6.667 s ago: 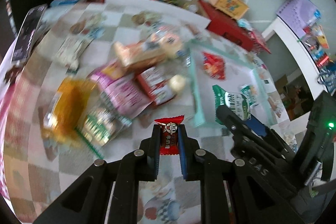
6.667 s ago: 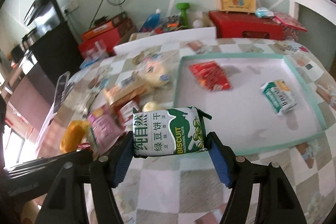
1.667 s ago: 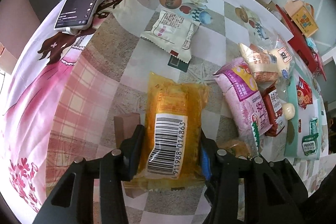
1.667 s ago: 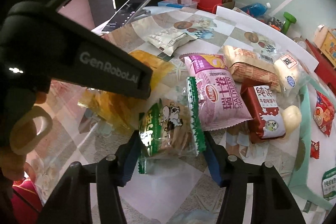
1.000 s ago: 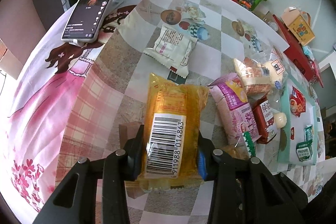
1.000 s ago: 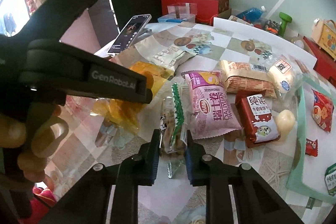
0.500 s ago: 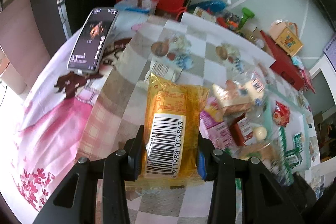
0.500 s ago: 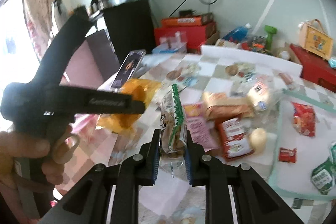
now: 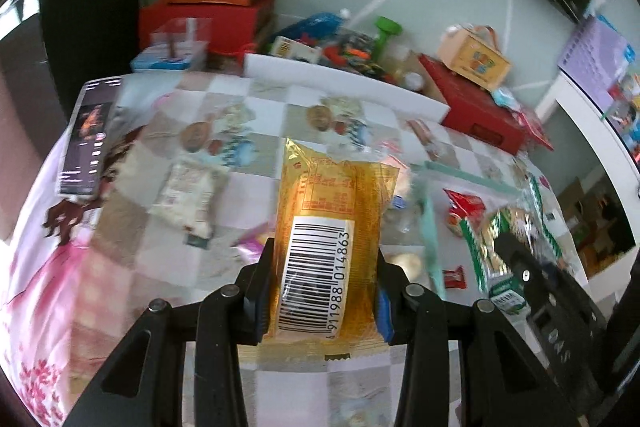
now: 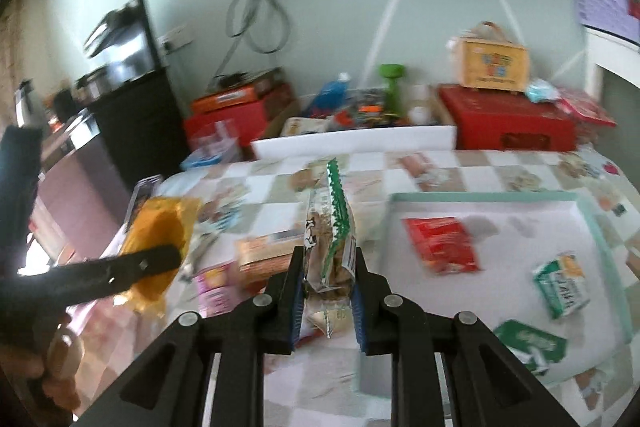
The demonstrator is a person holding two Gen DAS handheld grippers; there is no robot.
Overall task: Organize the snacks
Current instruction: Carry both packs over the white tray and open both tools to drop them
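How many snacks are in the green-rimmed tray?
4: a red packet at the back, a green-and-white pack at right, a green pack by the near rim, a small red candy by the left rim. Others may be hidden.

table (image 10: 440, 167): tray (image 10: 480, 195) at right, holding three packets (image 10: 440, 245) and a small sweet (image 9: 455, 277). phone (image 9: 88, 143) at left edge, pale packet (image 9: 188, 195) just right of it. boxes (image 10: 508, 125) behind the table.

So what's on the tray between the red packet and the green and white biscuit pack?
Bare white tray floor between the red packet and the green-and-white biscuit pack, in the right wrist view.
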